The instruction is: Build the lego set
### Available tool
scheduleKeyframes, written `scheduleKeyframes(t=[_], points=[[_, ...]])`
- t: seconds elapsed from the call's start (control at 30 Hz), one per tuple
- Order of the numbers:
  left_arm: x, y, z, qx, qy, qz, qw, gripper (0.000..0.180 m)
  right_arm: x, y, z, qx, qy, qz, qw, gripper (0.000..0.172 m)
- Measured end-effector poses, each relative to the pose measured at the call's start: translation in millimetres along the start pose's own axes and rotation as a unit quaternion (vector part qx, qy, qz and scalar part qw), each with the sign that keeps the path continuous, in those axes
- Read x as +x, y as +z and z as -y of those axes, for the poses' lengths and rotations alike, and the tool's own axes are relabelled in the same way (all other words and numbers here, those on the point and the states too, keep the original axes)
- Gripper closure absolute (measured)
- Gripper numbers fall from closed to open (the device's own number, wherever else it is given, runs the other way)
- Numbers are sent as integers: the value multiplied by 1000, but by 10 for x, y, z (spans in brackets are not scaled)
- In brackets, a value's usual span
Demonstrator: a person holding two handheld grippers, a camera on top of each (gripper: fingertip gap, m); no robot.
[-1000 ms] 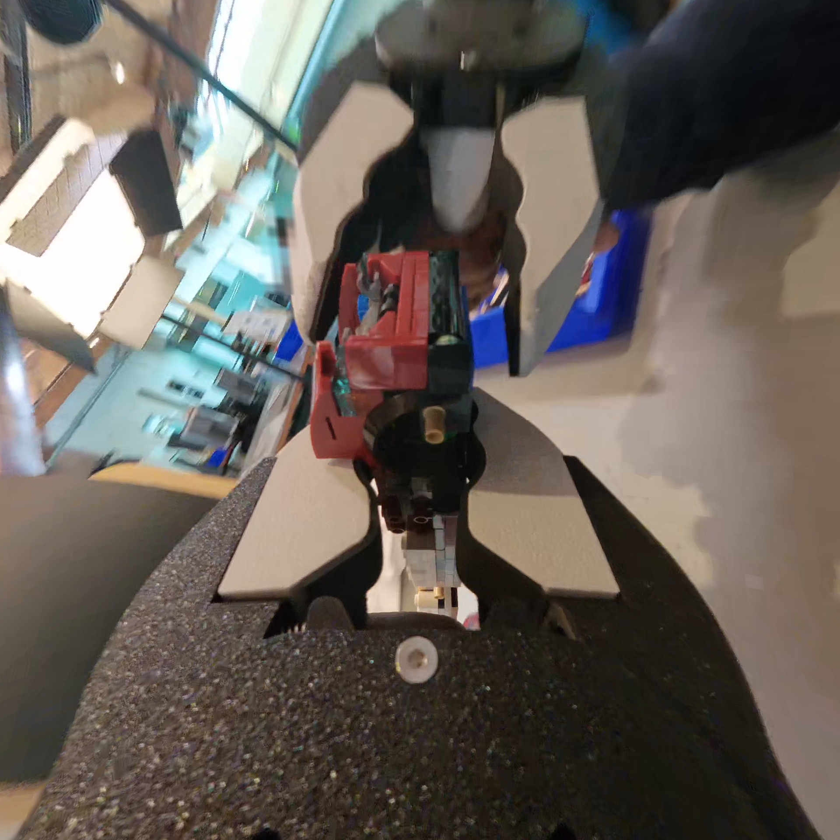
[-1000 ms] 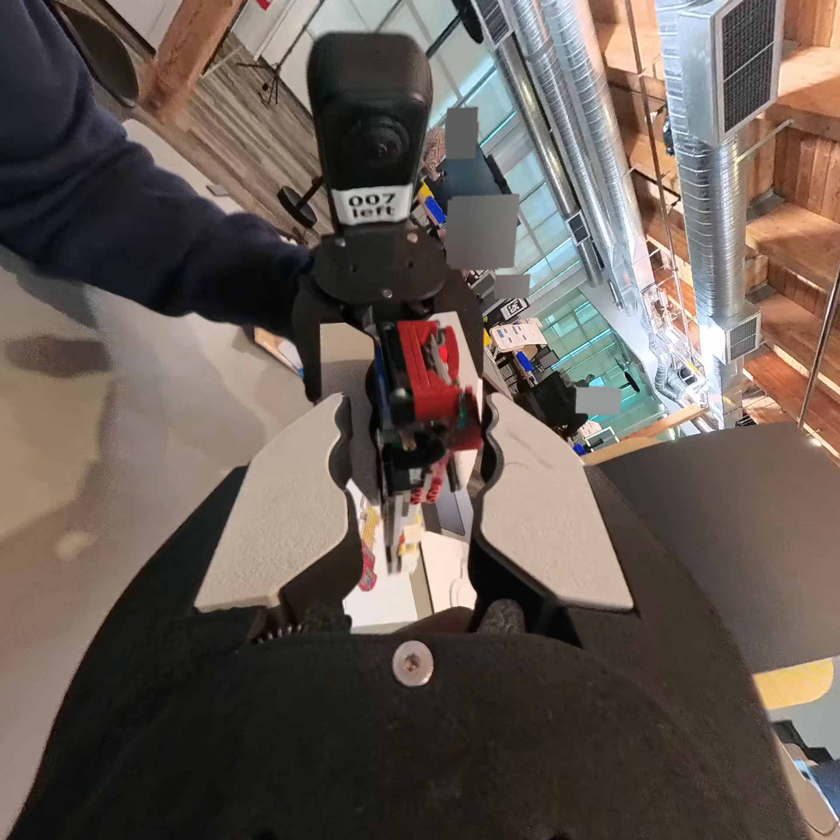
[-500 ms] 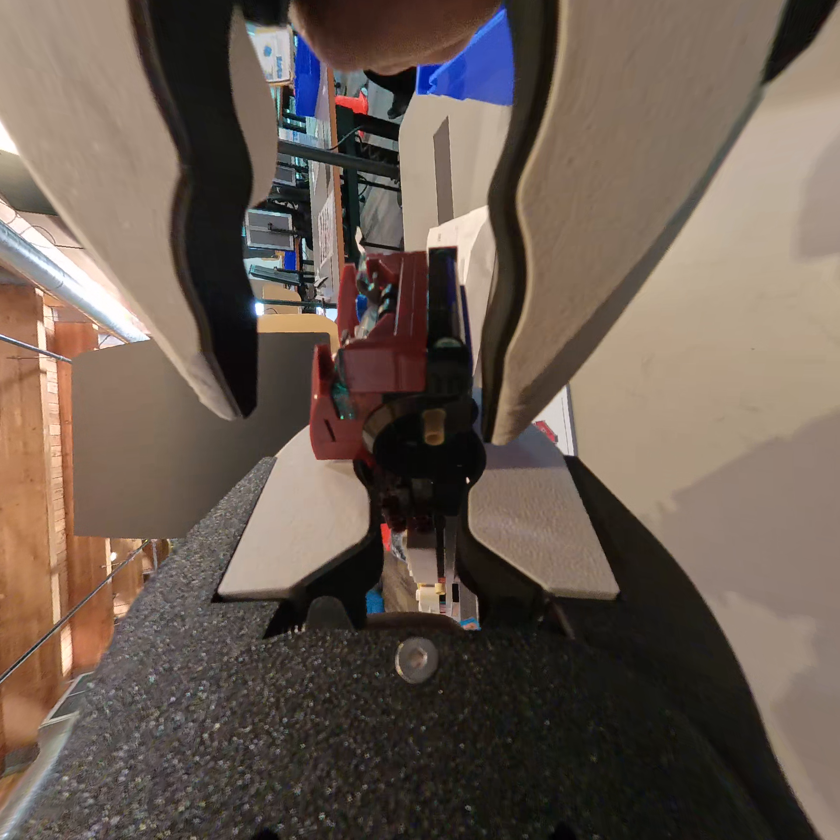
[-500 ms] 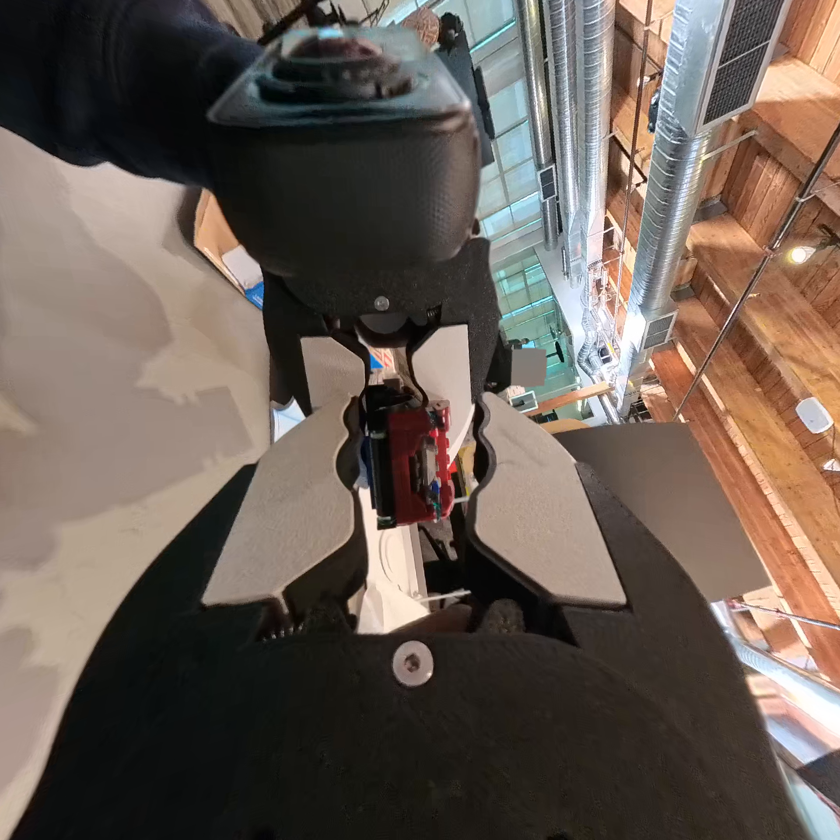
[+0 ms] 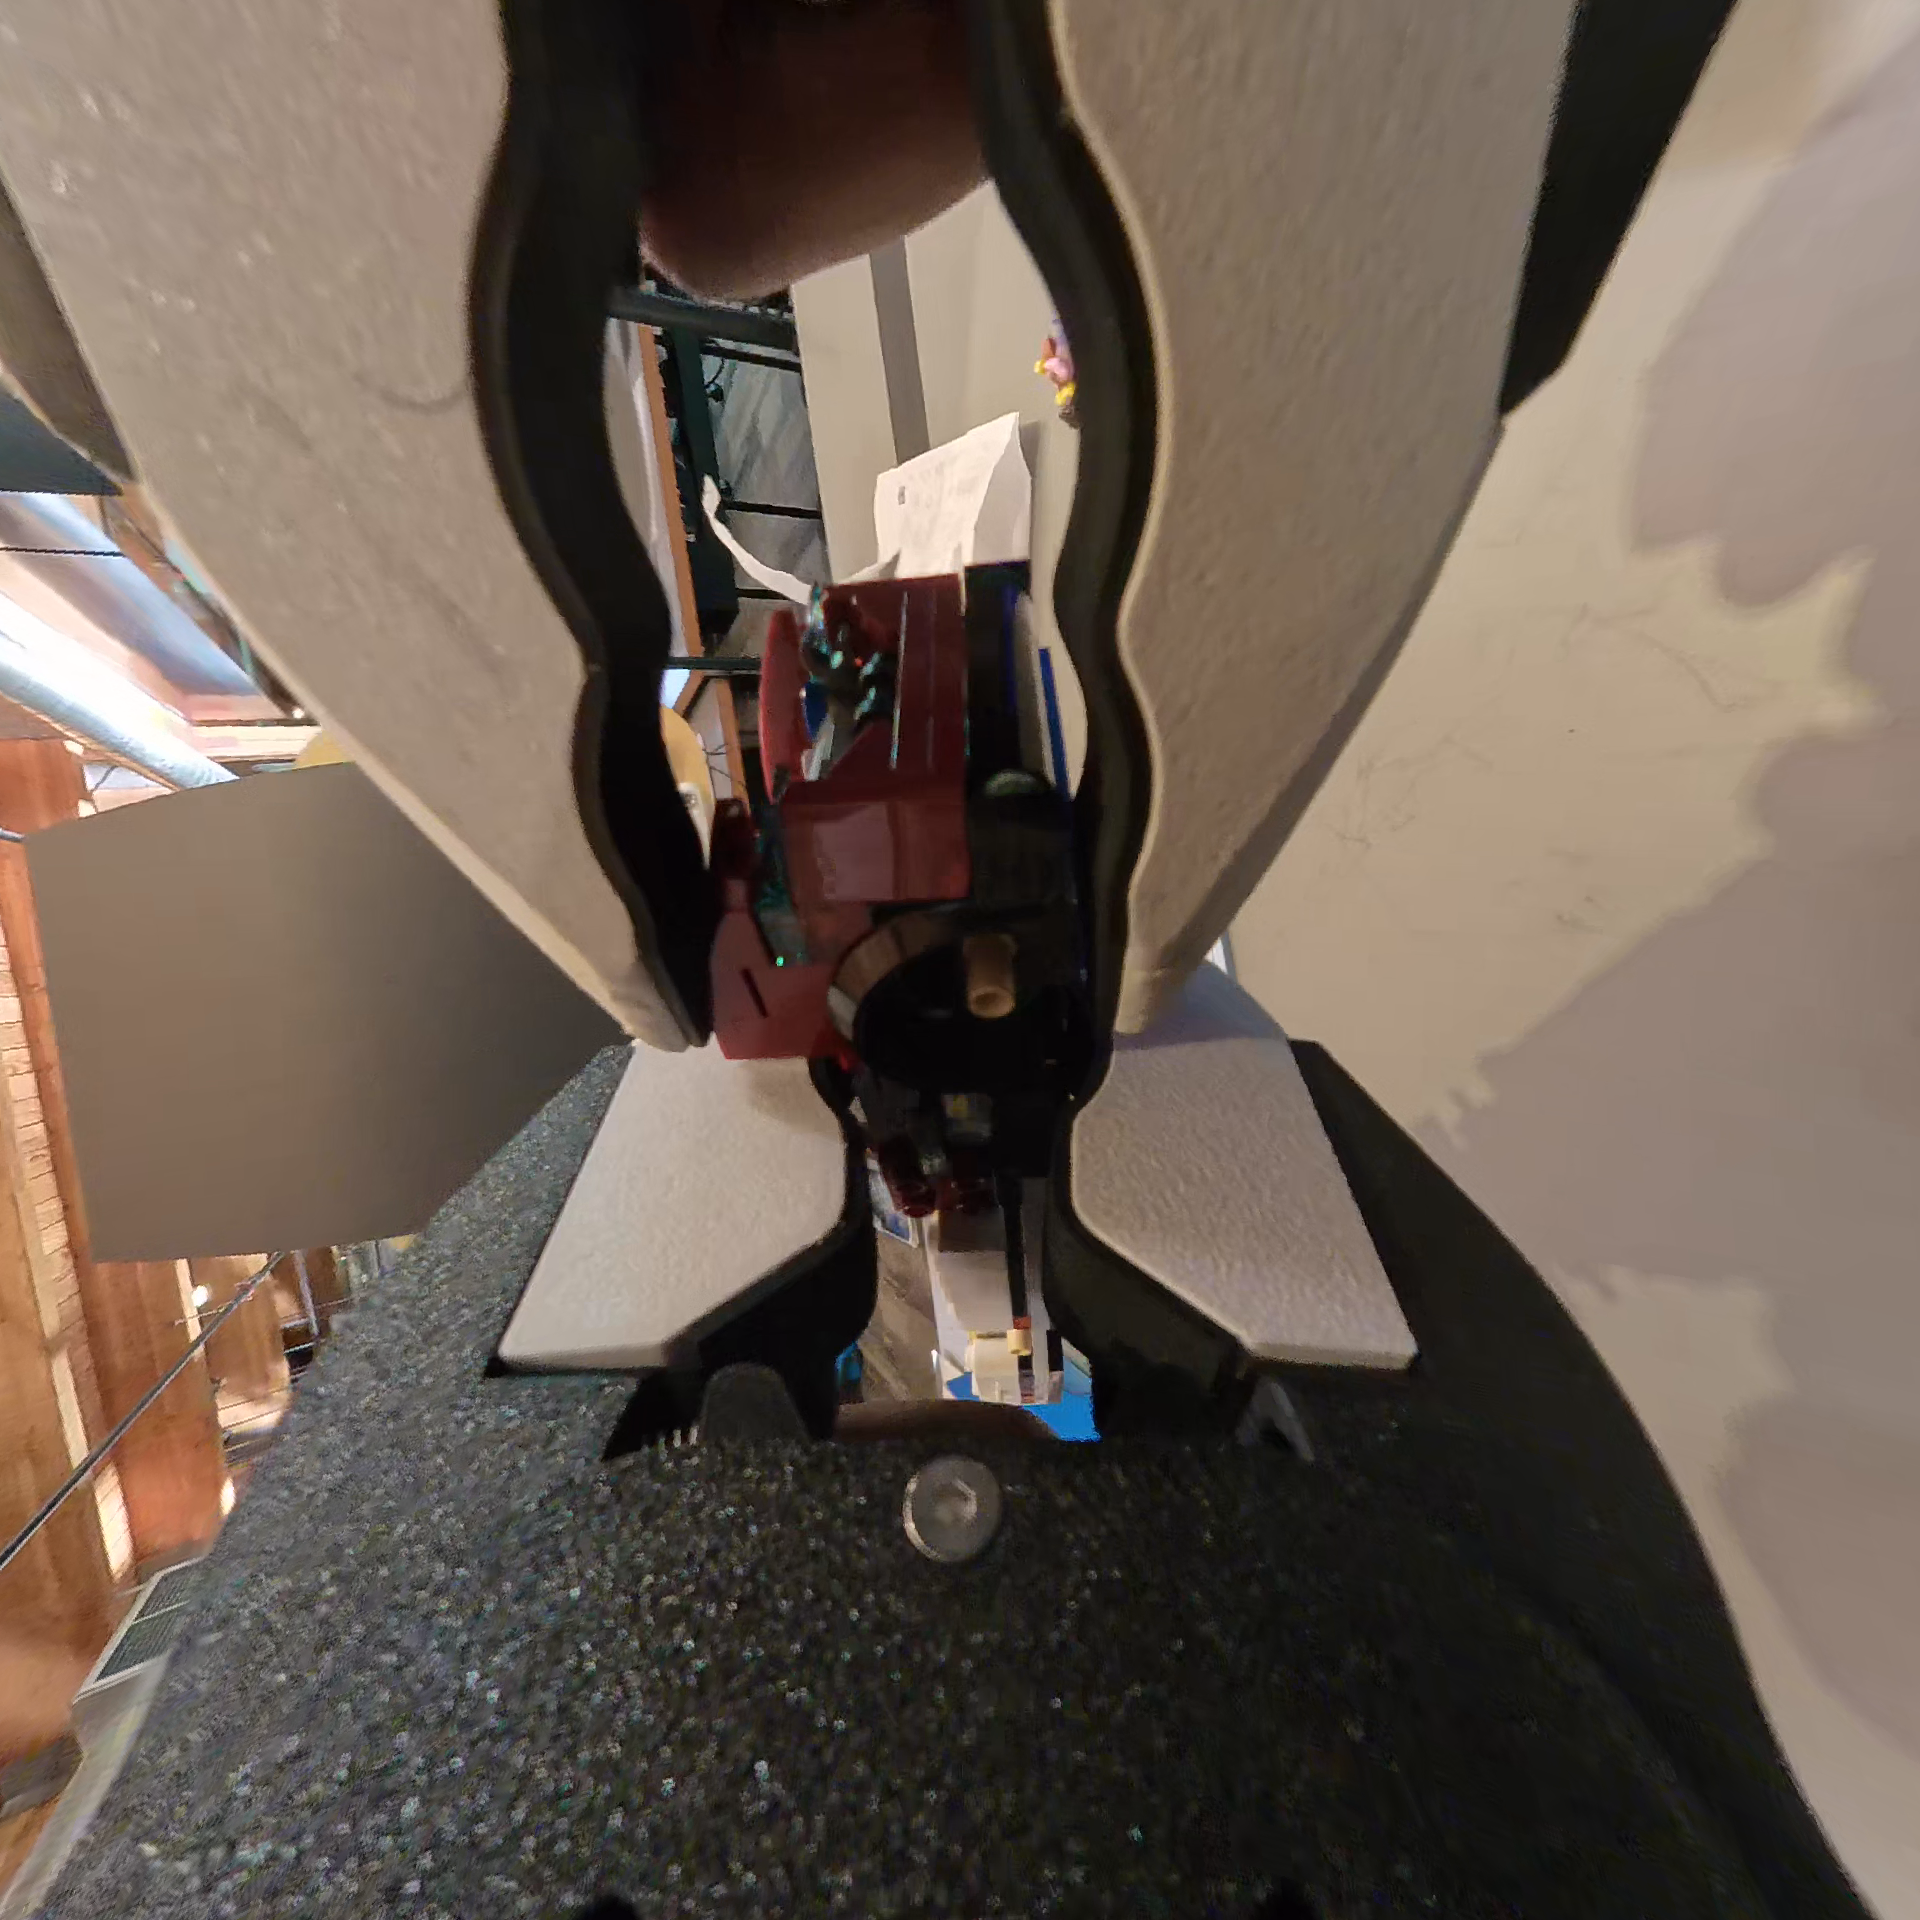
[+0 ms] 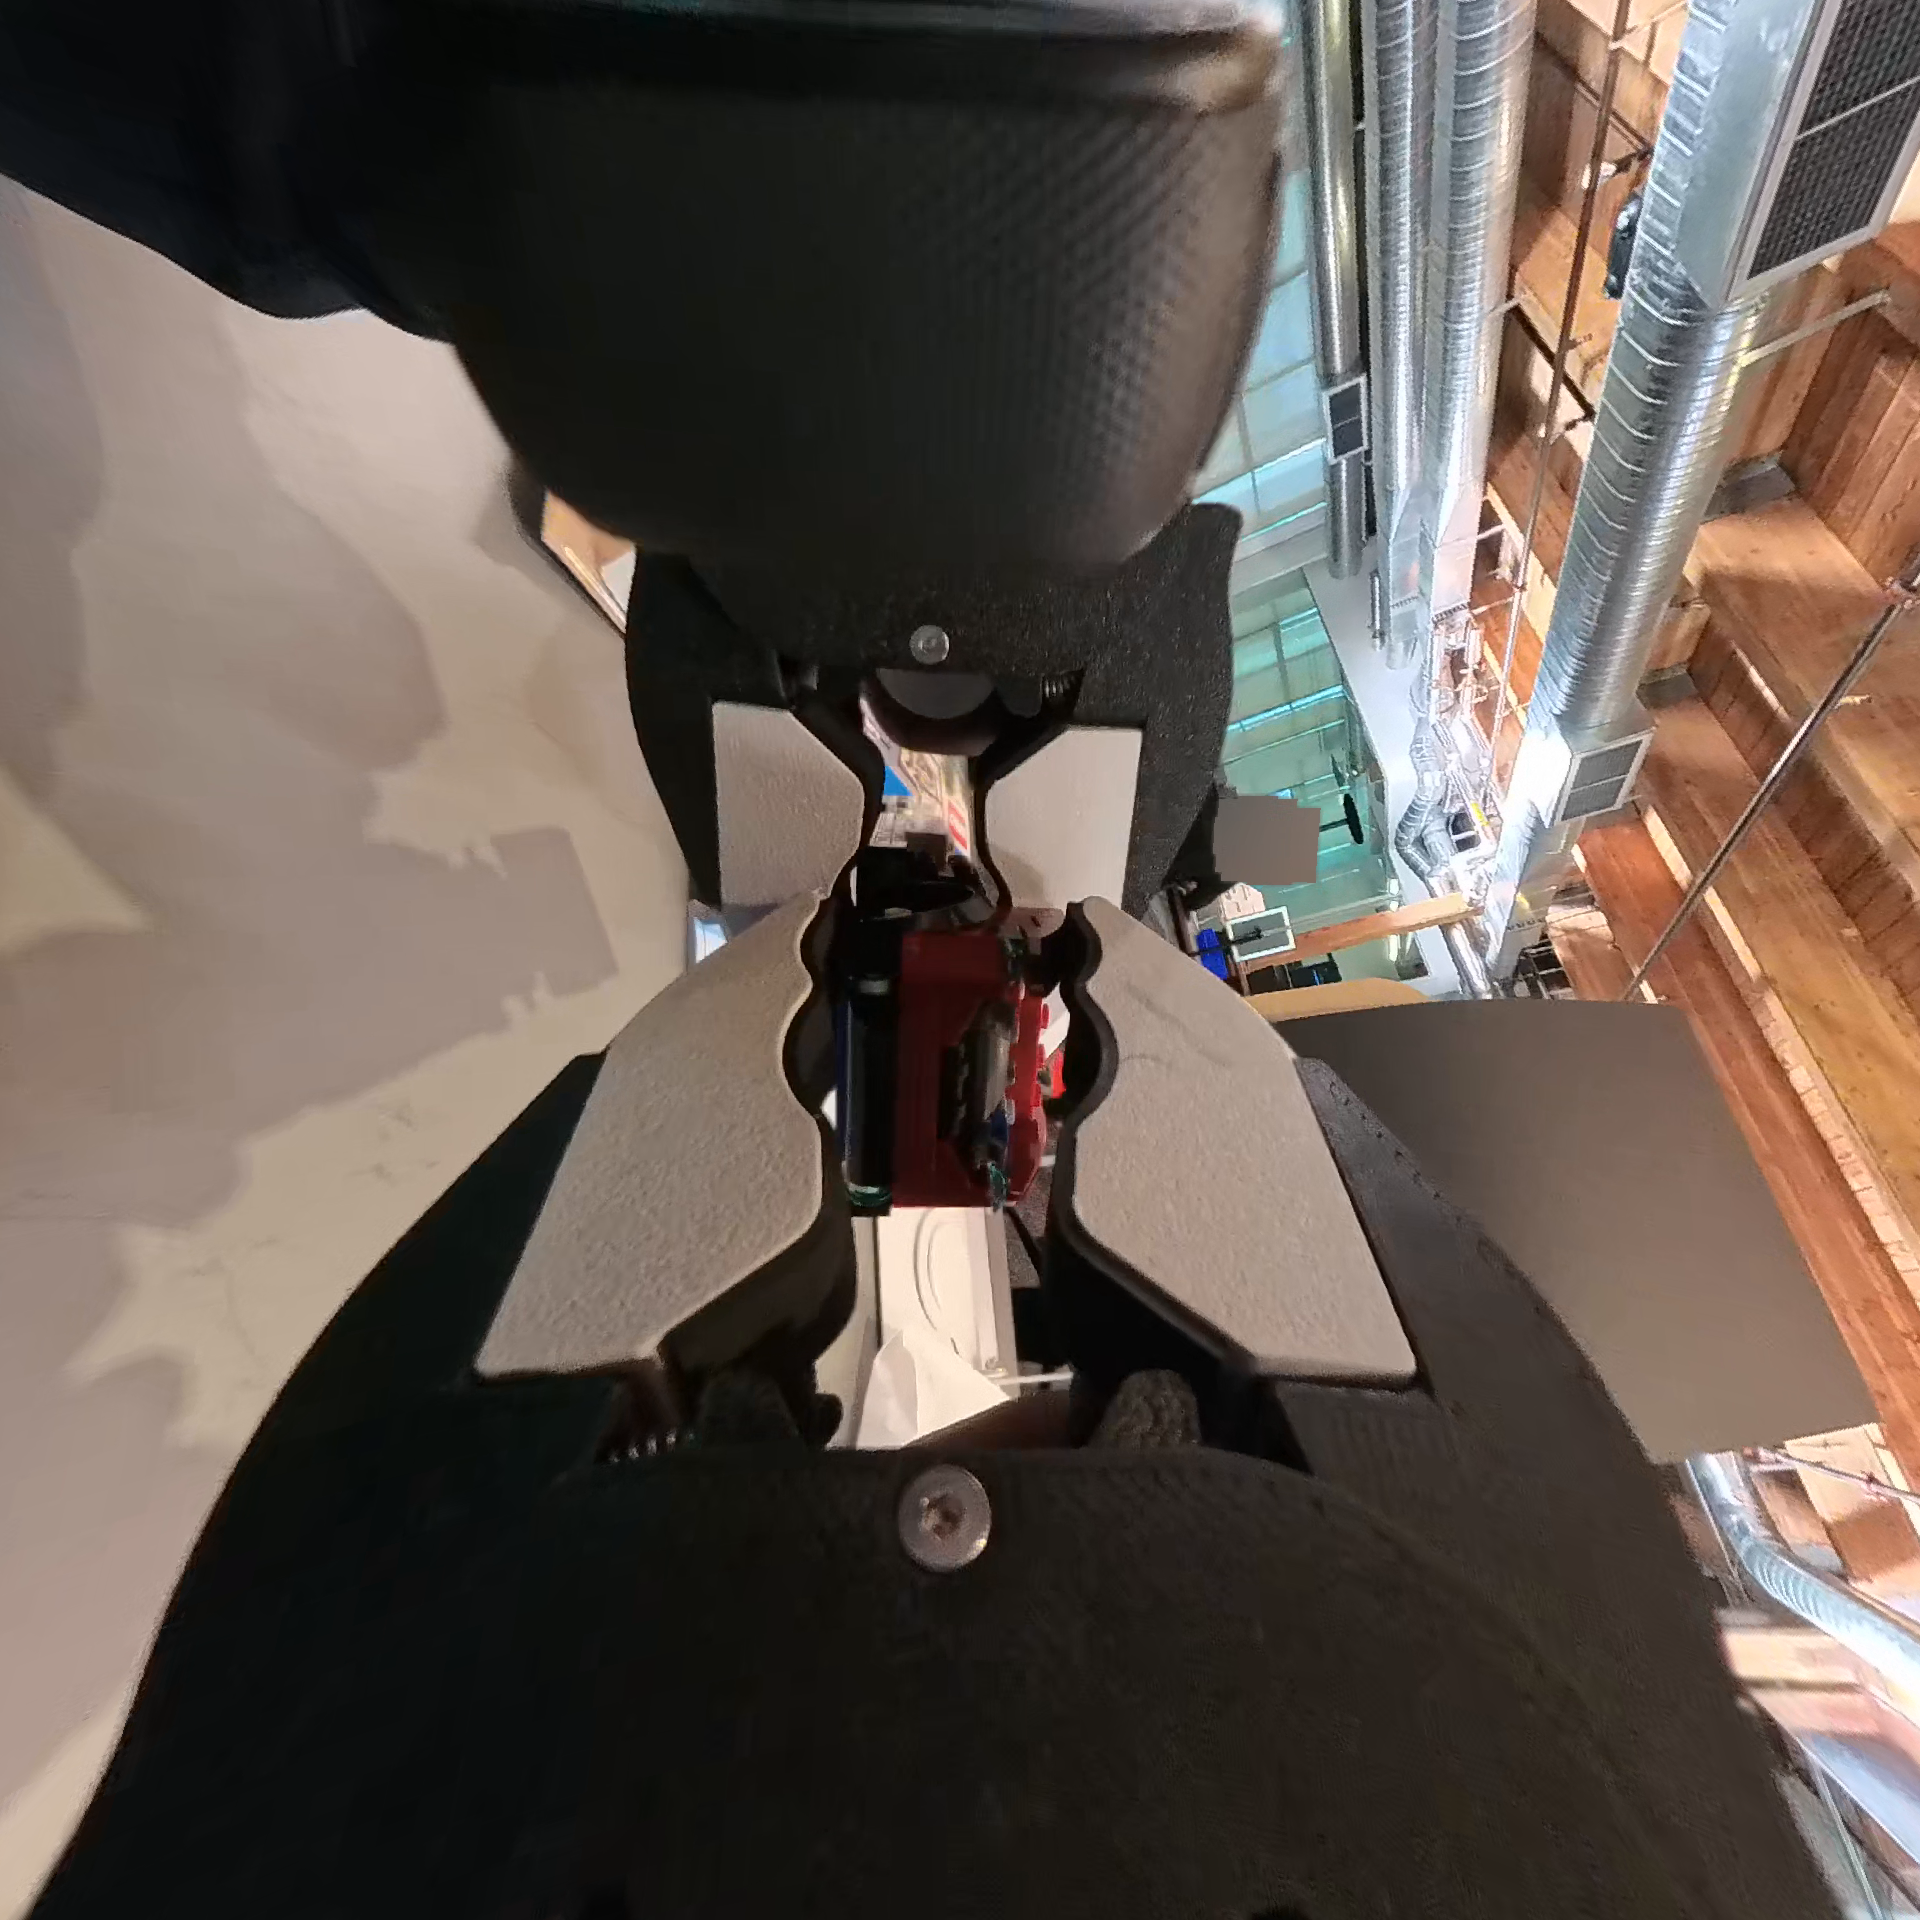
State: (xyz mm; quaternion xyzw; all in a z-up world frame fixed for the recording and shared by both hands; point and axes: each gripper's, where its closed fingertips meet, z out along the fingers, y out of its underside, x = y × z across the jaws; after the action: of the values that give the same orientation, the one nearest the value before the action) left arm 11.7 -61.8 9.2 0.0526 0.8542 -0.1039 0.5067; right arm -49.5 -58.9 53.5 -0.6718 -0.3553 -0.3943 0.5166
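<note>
A red and black brick-built toy vehicle [image 5: 883, 831] hangs in the air between my two grippers, which face each other. My left gripper [image 5: 961, 1101] is shut on its near end, by the black wheel and the small white bricks. My right gripper [image 6: 945, 935] is shut on the other end of the toy [image 6: 945, 1039]. Its left pad lies on the black and blue side, its right pad on the red studded side. In the left wrist view the right gripper [image 5: 904, 997] fills the top, with its fingertips [image 5: 675, 987] against the red fender and the black side. The left gripper [image 6: 925, 883] shows just beyond the toy in the right wrist view.
A pale surface [image 5: 1558, 727] with shadows lies to one side, also in the right wrist view [image 6: 260, 935]. A grey panel [image 5: 260, 987] stands on the other side. A white paper [image 5: 956, 499] lies beyond the toy. Silver ducts [image 6: 1662, 364] and wooden beams are far off. One gripper's finger ends stand about 7 centimeters off the other's.
My right gripper came in over the far end of the toy and its fingers closed from wide apart onto it. My left gripper kept its grip throughout.
</note>
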Motion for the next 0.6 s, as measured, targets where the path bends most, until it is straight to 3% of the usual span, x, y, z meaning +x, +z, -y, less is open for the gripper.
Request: scheduleKeyframes(t=[0.37,0.6], points=[[39,-5,-8,-2,-2,-16,1000,145,-17,11,5,9,17,11,1000,131],[-83,12,35,42,-34,14,998,144,77,1,-28,16,25,-15,999,131]])
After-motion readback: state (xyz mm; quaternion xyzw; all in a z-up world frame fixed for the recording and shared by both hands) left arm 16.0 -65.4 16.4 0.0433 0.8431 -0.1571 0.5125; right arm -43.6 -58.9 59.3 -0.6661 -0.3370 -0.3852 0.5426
